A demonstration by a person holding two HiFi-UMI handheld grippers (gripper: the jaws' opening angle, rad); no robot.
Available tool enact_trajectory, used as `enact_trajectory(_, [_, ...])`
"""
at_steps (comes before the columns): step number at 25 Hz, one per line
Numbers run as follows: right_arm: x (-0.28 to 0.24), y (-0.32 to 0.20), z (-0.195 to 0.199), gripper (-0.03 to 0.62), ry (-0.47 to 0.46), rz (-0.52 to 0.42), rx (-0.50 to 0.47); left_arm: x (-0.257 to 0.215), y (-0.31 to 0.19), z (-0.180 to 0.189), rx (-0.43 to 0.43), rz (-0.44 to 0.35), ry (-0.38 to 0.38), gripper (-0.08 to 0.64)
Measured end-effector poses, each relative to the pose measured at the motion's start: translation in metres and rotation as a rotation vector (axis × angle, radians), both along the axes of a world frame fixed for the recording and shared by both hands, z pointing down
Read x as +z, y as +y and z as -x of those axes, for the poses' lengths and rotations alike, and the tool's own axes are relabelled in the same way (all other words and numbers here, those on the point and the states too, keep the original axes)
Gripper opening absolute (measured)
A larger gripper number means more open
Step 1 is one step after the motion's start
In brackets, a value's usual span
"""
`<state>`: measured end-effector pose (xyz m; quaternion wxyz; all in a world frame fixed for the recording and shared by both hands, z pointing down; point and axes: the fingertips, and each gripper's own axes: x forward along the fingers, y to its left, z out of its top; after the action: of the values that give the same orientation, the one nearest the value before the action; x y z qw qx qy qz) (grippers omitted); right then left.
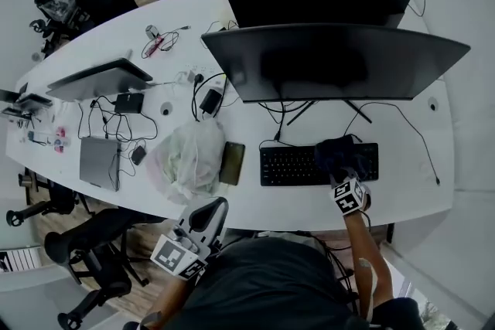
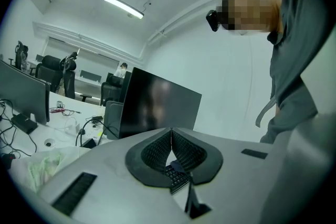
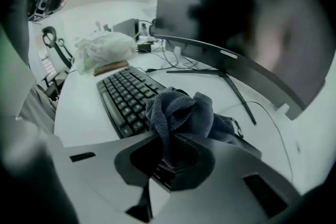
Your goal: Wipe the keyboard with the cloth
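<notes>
Ahead of the right gripper (image 3: 164, 147), a wide monitor (image 3: 247, 23) overhangs the worktop (image 3: 79, 118), with its stand legs and a cable just beyond the cloth (image 3: 181, 113). The jaws are clamped on the dark cloth, which lies bunched on the near end of the keyboard (image 3: 123, 94). Past the keyboard's far end sits a crumpled plastic bag (image 3: 105, 45); its contents cannot be made out. Only the head view shows the left gripper (image 1: 207, 214) off the worktop's edge. Its own view shows the jaws pressed together, holding nothing.
</notes>
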<state>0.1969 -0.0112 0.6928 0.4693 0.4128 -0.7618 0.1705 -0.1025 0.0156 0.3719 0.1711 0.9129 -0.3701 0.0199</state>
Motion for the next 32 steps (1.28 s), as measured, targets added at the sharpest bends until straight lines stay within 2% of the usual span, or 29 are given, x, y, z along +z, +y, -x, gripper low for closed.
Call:
enact_trajectory(2, [-0.007,-0.003,-0.028,0.026,0.077,0.005,0.079,0.002,0.001,0.006,-0.008,0.003,-0.001,0.008])
enact_trajectory(4, [-0.021,-0.015,0.002,0.026,0.049,-0.036,0.052,0.005,0.001,0.006,-0.006,0.004,0.004,0.008])
enact_trajectory(6, [-0.026,-0.020,0.078,0.026,-0.055,-0.061,-0.094,0.007,0.003,0.002,0.005,0.004,0.008,0.008])
enact_trajectory(9, [-0.010,0.000,0.205,0.026,-0.187,0.003,-0.392,0.005,0.005,-0.005,0.032,-0.010,-0.006,0.008])
enact_trajectory(11, [-0.002,0.011,0.240,0.026,-0.193,0.056,-0.481,0.001,0.006,-0.010,0.045,-0.014,-0.012,0.008])
enact_trajectory(13, [0.007,0.013,0.223,0.026,-0.183,0.077,-0.441,-0.002,0.008,-0.013,0.044,-0.025,-0.008,0.008])
enact_trajectory(17, [0.008,0.008,0.109,0.026,-0.123,0.045,-0.209,-0.004,0.012,0.000,0.004,-0.040,0.006,0.008])
enact_trajectory(20, [-0.002,0.014,0.019,0.026,-0.010,0.049,-0.006,0.002,0.016,0.007,-0.020,-0.025,0.022,0.008])
enact_trajectory(22, [-0.009,0.011,0.001,0.026,0.049,0.034,0.071,0.007,0.019,0.011,-0.009,-0.024,0.022,0.008])
enact_trajectory(24, [-0.020,0.002,0.037,0.026,0.006,-0.011,0.038,0.010,0.019,0.009,0.011,-0.017,0.018,0.008])
enact_trajectory(27, [-0.001,0.001,0.142,0.026,-0.127,-0.033,-0.206,0.008,0.017,-0.003,0.019,0.022,0.041,0.008])
enact_trajectory(29, [0.017,0.015,0.213,0.026,-0.182,0.021,-0.380,0.005,0.017,-0.005,0.026,-0.014,0.035,0.008])
enact_trajectory(30, [0.016,0.021,0.240,0.026,-0.190,0.060,-0.437,0.003,0.017,-0.003,0.028,-0.034,0.028,0.008])
enact_trajectory(32, [0.011,0.028,0.256,0.026,-0.206,0.123,-0.453,0.000,0.018,-0.001,0.019,-0.040,0.025,0.008])
